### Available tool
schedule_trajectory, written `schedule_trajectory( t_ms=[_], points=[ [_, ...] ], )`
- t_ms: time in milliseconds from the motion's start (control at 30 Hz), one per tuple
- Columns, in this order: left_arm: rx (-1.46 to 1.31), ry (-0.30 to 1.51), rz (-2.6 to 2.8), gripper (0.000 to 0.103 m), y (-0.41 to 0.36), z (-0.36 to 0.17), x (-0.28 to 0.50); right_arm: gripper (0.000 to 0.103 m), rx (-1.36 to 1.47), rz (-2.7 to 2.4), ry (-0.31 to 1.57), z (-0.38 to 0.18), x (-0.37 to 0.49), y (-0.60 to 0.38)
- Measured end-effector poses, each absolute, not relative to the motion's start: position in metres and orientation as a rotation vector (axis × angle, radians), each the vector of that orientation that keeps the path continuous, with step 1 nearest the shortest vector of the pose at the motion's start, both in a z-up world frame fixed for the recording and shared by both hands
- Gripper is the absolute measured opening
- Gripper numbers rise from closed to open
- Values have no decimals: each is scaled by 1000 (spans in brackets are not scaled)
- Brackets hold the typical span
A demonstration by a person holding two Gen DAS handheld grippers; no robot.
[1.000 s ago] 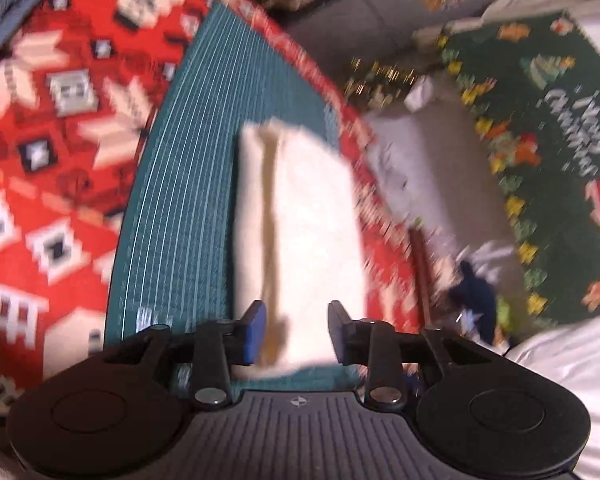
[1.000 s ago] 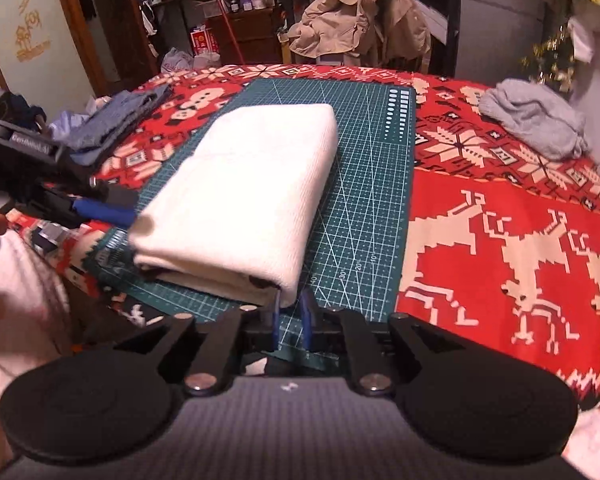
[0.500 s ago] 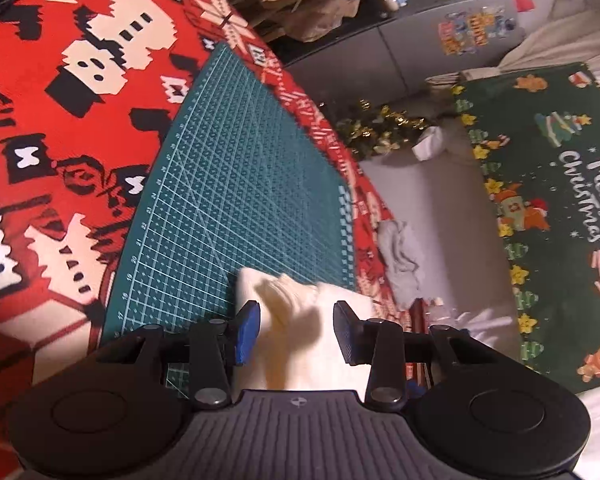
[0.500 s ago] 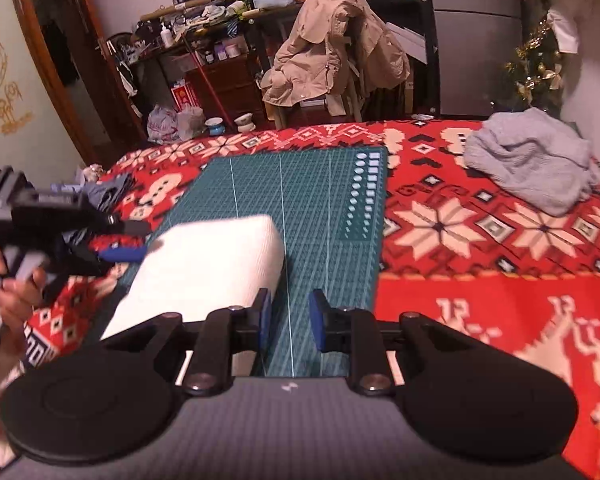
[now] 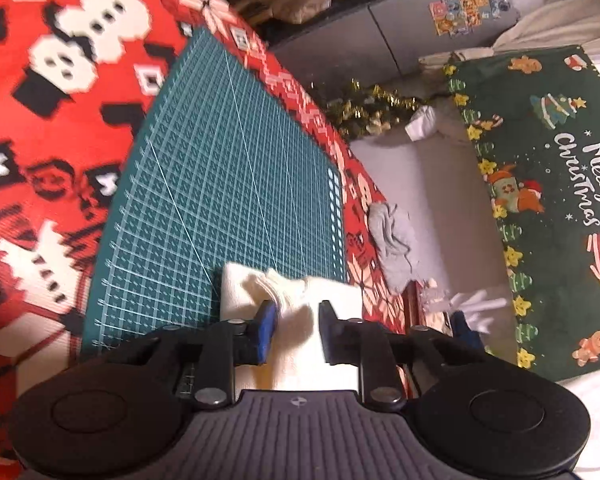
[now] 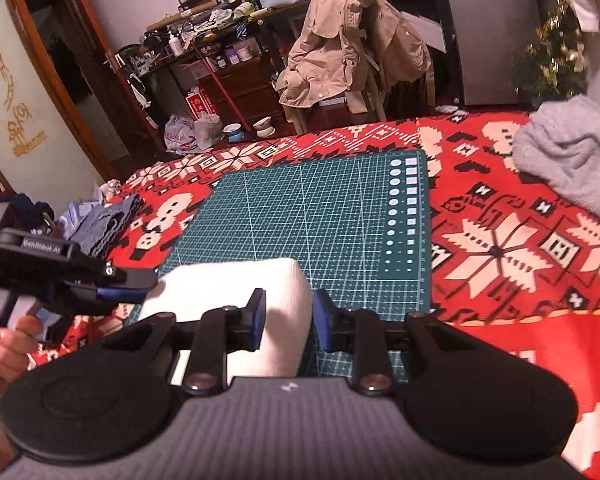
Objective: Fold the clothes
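Both hand-held grippers, left (image 5: 294, 330) closing, right (image 6: 288, 318) opening, straddle the folded white knit garment (image 6: 236, 296) on the green gridded cutting mat (image 6: 320, 208), apparently for sliding it aside.

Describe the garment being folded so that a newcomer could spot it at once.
Start at the red patterned blanket and find the green cutting mat lying on it. At the mat's near edge sits a folded white cloth, thick and ribbed. The grey garment lies crumpled off the mat; only the white one is neatly folded.
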State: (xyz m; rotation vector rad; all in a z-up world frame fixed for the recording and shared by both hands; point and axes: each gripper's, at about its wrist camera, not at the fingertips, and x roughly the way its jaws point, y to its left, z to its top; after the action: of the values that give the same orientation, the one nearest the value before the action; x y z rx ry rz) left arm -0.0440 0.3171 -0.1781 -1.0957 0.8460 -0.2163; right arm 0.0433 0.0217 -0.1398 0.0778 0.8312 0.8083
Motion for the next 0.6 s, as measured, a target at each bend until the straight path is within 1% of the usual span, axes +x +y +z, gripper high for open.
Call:
schedule_trajectory(
  t_ms=[100, 133, 167, 367, 500, 600],
  points=[
    [-1112, 851, -231, 26, 314, -182, -41, 28, 94, 816, 839, -142, 45, 25],
    [-1093, 842, -220, 15, 312, -180, -41, 28, 95, 818, 838, -142, 45, 26],
    [-1072, 831, -208, 7, 309, -177, -42, 28, 96, 821, 838, -142, 44, 27],
    [-823, 725, -132, 7, 284, -133, -68, 28, 102, 819, 834, -142, 43, 26],
    [-819, 780, -69, 7, 287, -154, -67, 28, 117, 824, 838, -144, 45, 27],
    [-855, 772, -78, 7, 292, -163, -66, 28, 122, 826, 826, -143, 48, 34]
  ],
)
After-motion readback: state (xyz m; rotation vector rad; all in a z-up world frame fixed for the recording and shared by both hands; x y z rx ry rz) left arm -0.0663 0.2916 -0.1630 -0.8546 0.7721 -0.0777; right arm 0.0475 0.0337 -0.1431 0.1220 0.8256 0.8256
